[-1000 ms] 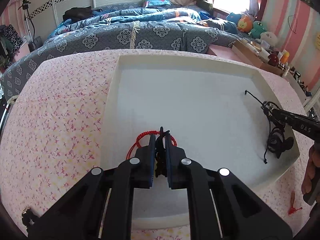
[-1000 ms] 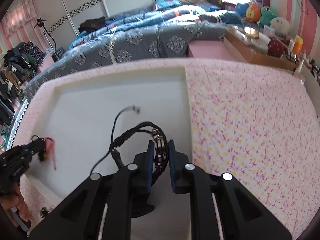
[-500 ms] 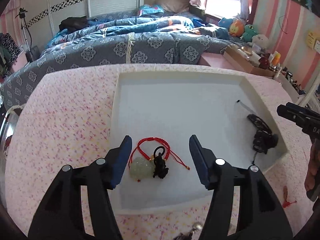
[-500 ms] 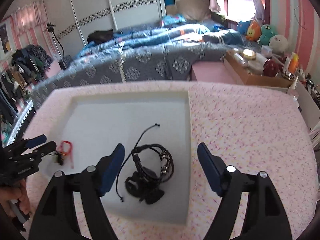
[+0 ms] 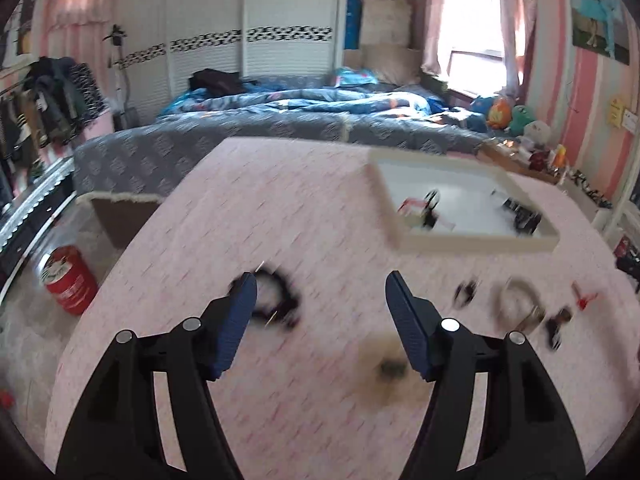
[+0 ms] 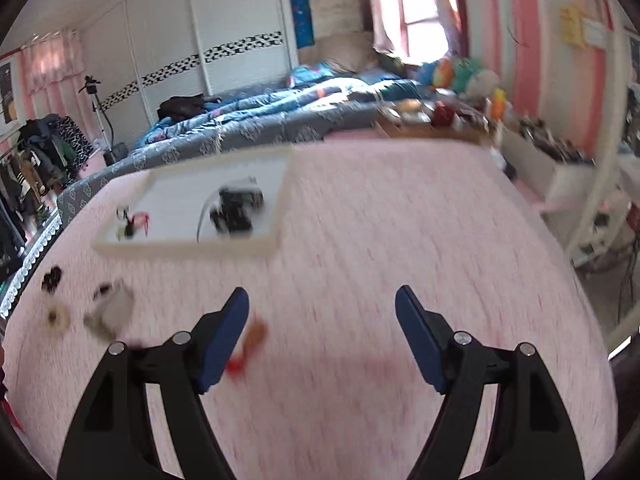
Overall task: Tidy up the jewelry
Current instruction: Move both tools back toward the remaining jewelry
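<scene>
Since both claws hang above the pink flowered tabletop (image 5: 304, 216) with nothing between their fingers, I would judge the person is between pieces, looking for the next thing to lift

Behind the table stands a bed (image 5: 280, 120) heaped with blue patterned quilts, white sliding wardrobe doors (image 5: 288, 32) along the back wall, a bright window (image 5: 480, 28) and pink striped walls; clothes hang at the far left and soft toys (image 5: 516, 116) crowd the corner by the window

On the table sits a shallow white tray (image 5: 480, 243), placed well forward of the claws, and it already holds a red cord charm (image 5: 420, 210) toward its left side and a bundle of black cord bracelets (image 5: 524, 216) toward its right, apart from each other, which looks like sorted work

Loose pieces lie outside the tray: a dark beaded bracelet (image 5: 276, 300) just beside the left claw's (image 5: 320, 312) inner finger, a pale bangle (image 5: 520, 300) and some small dark bits to its right, all too blurred to name surely. The left claw is spread wide, so the beaded bracelet seems its likely target

The right claw (image 6: 322, 320) is also spread wide and bare; a small red and orange trinket (image 6: 250, 340) lies close by its left finger, perhaps next for that hand
</scene>
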`<state>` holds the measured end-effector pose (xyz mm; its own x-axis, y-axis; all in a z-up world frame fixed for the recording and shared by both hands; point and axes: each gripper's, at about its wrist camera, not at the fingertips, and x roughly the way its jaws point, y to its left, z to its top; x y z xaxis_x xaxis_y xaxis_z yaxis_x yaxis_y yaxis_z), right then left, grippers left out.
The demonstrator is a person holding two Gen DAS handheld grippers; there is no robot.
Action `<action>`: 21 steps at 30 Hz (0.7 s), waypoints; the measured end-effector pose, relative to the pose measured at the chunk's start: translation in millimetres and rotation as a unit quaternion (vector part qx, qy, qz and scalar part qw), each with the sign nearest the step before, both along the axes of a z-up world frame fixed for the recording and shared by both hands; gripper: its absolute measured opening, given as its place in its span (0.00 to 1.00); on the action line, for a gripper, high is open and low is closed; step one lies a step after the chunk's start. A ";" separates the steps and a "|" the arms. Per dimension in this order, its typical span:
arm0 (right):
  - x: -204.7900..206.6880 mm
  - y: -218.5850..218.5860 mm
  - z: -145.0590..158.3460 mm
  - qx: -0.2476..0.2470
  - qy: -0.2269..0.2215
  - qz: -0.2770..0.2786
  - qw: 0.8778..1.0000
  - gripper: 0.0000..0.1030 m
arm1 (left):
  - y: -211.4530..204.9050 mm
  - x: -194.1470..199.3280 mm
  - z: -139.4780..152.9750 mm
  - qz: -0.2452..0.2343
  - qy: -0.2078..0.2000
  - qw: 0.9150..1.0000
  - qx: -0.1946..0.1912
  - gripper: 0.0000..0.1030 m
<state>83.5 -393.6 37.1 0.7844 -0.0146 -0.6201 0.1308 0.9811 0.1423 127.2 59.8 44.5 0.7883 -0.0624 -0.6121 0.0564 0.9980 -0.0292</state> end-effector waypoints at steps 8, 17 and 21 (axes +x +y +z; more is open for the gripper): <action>-44.2 13.1 -39.8 -0.003 0.023 -0.015 1.000 0.74 | 29.8 -41.7 -46.3 0.029 0.043 0.999 -0.010 0.64; -51.3 36.6 -37.9 -0.003 0.021 -0.001 1.000 0.74 | 16.3 -39.5 -51.1 0.019 0.051 0.998 -0.006 0.64; -45.8 67.9 -28.2 -0.006 0.012 0.029 0.999 0.74 | 20.3 -24.6 -44.0 0.013 0.057 0.998 -0.003 0.64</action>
